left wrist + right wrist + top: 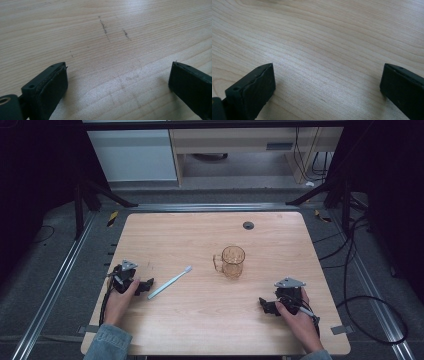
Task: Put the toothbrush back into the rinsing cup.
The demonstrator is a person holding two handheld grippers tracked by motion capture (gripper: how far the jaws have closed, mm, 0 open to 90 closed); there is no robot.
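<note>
From the high view, my left gripper [148, 284] rests on the wooden table [165, 227] with its tips just beside the handle end of the pale blue toothbrush [170, 282], which lies flat and angled toward the amber glass mug [232, 261] standing upright near the middle; my right gripper [263, 304] sits well apart at the near right. Risk noted: a thin, flat toothbrush could skid or pivot away if my jaws close off-centre, and a careless sweep could tip the mug. In the left gripper view, my jaws stand wide apart, holding nothing, over bare wood with faint dark scuff marks [104, 27]. In the right gripper view, my jaws are likewise spread and empty over clean grain. No brand, label or legible writing found anywhere.
</note>
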